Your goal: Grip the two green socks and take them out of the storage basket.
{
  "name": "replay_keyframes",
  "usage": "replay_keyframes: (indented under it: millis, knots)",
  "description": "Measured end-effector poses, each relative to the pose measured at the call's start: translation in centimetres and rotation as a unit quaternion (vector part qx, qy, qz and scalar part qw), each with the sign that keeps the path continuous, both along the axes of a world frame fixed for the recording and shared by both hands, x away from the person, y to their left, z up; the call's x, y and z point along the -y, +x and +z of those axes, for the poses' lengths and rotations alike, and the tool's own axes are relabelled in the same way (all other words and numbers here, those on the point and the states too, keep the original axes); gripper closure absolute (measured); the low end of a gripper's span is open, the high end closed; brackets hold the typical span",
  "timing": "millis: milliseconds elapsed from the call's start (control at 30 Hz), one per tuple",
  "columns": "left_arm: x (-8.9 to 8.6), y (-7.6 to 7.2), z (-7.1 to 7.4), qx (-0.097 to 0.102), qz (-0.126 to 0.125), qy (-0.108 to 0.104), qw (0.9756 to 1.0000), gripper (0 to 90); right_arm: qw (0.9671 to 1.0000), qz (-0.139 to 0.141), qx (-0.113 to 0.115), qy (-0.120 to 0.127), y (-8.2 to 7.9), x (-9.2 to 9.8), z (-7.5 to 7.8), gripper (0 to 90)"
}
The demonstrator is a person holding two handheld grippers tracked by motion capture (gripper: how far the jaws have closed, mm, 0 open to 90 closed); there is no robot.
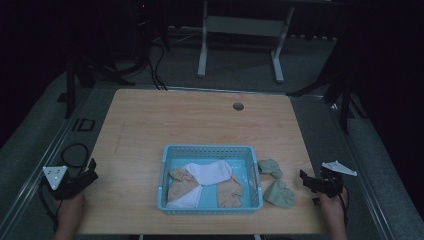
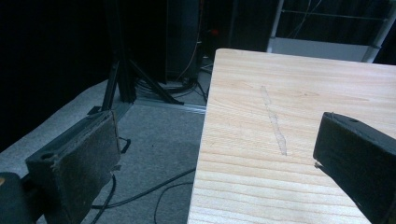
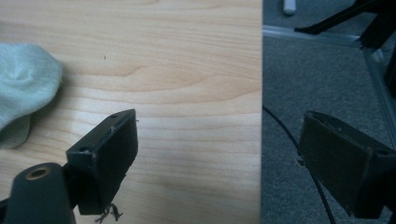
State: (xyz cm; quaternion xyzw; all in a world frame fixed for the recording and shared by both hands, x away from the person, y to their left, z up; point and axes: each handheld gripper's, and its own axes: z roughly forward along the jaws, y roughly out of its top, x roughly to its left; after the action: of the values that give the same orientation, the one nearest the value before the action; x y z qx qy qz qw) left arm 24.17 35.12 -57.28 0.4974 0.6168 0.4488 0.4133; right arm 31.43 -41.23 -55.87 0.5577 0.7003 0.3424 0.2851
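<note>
A light blue basket (image 1: 210, 150) sits near the table's front edge and holds white socks (image 1: 210, 171) and tan socks (image 1: 231, 192). Two pale green socks (image 1: 280, 192) (image 1: 270, 167) lie on the wood just right of the basket; one green sock (image 3: 21, 88) also lies at the left of the right gripper view. My left gripper (image 1: 91, 171) (image 2: 215, 154) hangs open over the table's left edge with nothing between its jaws. My right gripper (image 1: 306, 181) (image 3: 219, 154) stands open at the table's right edge, apart from the green socks.
The wooden table (image 1: 200, 120) has a round cable hole (image 1: 238, 106) at the back. Black stands (image 1: 85, 75) and cables (image 2: 154, 184) lie on the grey floor to the left. A white table frame (image 1: 240, 30) stands behind.
</note>
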Motion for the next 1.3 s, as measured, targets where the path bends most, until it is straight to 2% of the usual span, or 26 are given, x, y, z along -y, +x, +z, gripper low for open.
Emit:
replay_keyframes:
  millis: [200, 233, 300, 400, 500, 600, 733, 833, 1033, 1300]
  knots:
    - [0.0, 0.0, 0.0, 0.000, -0.001, 0.000, 1.0000, 0.7, 0.9980, -0.033, 0.052, 0.015, -1.6, 0.4, -0.2, 12.2]
    - [0.0, 0.0, 0.0, 0.000, -0.001, 0.000, 1.0000, 0.7, 0.9972, -0.040, 0.063, 0.012, -1.9, 0.4, -0.2, 12.2]
    - [0.0, 0.0, 0.0, 0.000, -0.001, 0.000, 1.0000, 0.7, 0.9959, -0.043, 0.076, 0.023, -2.4, 0.5, -0.2, 12.2]
    - [0.0, 0.0, 0.0, 0.000, -0.002, 0.000, 1.0000, 0.7, 0.9930, -0.056, 0.102, 0.019, -3.3, 0.4, -0.2, 12.3]
    - [0.0, 0.0, 0.0, 0.000, -0.001, 0.000, 1.0000, 0.7, 0.9904, -0.058, 0.120, 0.037, -3.9, 0.5, -0.1, 12.3]
    - [0.0, 0.0, 0.0, 0.000, -0.001, 0.000, 1.0000, 0.7, 0.9896, -0.064, 0.123, 0.037, -4.2, 0.6, -0.1, 12.3]
    - [0.0, 0.0, 0.0, 0.000, -0.002, 0.001, 1.0000, 0.7, 0.9888, -0.086, 0.122, 0.010, -4.4, 0.2, -0.4, 13.2]
    - [0.0, -0.1, 0.0, 0.002, -0.003, 0.002, 1.0000, 0.7, 0.9865, -0.092, 0.135, -0.009, -4.5, -0.1, -0.4, 13.2]
    - [0.0, -0.1, 0.0, 0.002, -0.003, 0.001, 1.0000, 0.7, 0.9845, -0.094, 0.147, 0.022, -4.7, 0.5, -0.4, 13.2]
    - [0.0, 0.0, 0.0, 0.001, -0.002, -0.002, 1.0000, 0.7, 0.9848, -0.087, 0.146, 0.037, -4.6, 0.8, -0.4, 14.1]
